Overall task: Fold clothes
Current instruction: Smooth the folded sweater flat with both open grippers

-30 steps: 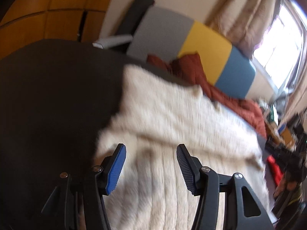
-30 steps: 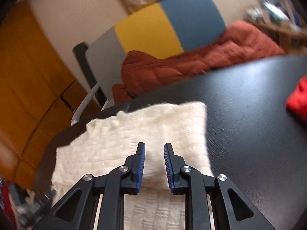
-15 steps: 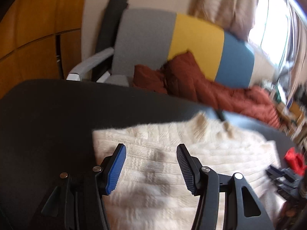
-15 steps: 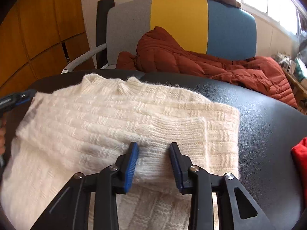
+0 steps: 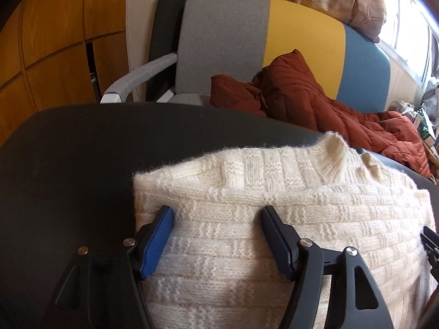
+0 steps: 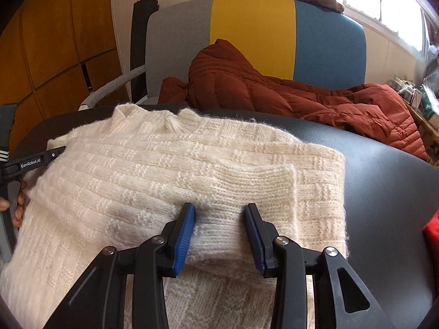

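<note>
A cream knitted sweater (image 5: pixel 274 219) lies on the black table (image 5: pixel 68 164), its collar toward the far edge and its sleeves folded across the body. My left gripper (image 5: pixel 216 216) is open and empty, low over the sweater's left side. In the right wrist view the sweater (image 6: pixel 164 164) fills the middle. My right gripper (image 6: pixel 219 213) is open over the ribbed cuff of the folded sleeve (image 6: pixel 260 181), holding nothing. The left gripper (image 6: pixel 30 161) shows at the sweater's left edge there.
A grey, yellow and blue chair (image 6: pixel 260 33) stands behind the table with a rust-red quilted jacket (image 6: pixel 274 90) on it. A red cloth (image 6: pixel 432 233) lies at the table's right edge. Wooden panels (image 5: pixel 55 41) line the left wall.
My right gripper has opened wider over the folded sleeve cuff. Both grippers have swung to face the chair and settled low over the sweater. The sweater lies still.
</note>
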Demonstrator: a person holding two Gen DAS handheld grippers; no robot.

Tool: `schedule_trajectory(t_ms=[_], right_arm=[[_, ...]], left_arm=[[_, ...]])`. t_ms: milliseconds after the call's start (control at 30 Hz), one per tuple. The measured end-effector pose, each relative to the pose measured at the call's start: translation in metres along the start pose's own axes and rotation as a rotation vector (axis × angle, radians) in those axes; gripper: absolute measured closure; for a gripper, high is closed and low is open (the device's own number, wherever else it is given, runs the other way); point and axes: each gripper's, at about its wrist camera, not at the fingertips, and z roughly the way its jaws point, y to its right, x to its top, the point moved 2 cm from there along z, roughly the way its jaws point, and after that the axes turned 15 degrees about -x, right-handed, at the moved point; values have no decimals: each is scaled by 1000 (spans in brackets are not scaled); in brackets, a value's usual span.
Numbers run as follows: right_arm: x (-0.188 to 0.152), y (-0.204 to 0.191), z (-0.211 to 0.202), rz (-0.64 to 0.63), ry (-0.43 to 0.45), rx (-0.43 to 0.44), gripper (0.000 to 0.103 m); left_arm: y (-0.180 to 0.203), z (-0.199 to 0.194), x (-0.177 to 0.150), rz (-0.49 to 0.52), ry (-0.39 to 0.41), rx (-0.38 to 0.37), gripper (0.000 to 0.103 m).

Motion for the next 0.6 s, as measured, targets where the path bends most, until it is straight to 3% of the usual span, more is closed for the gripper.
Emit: schedule_trajectory(t_ms=[367,500,600], right_arm=[[14,-2,13,14,8,3,64],[13,-2,12,10,5,-1,64],[14,-2,12,12,4,3,63]], left_arm=[[-7,10,20,-4,12,15,32],[-7,-16,21,-49,42,76,32],[-5,-45,6,-90,69,52,32]])
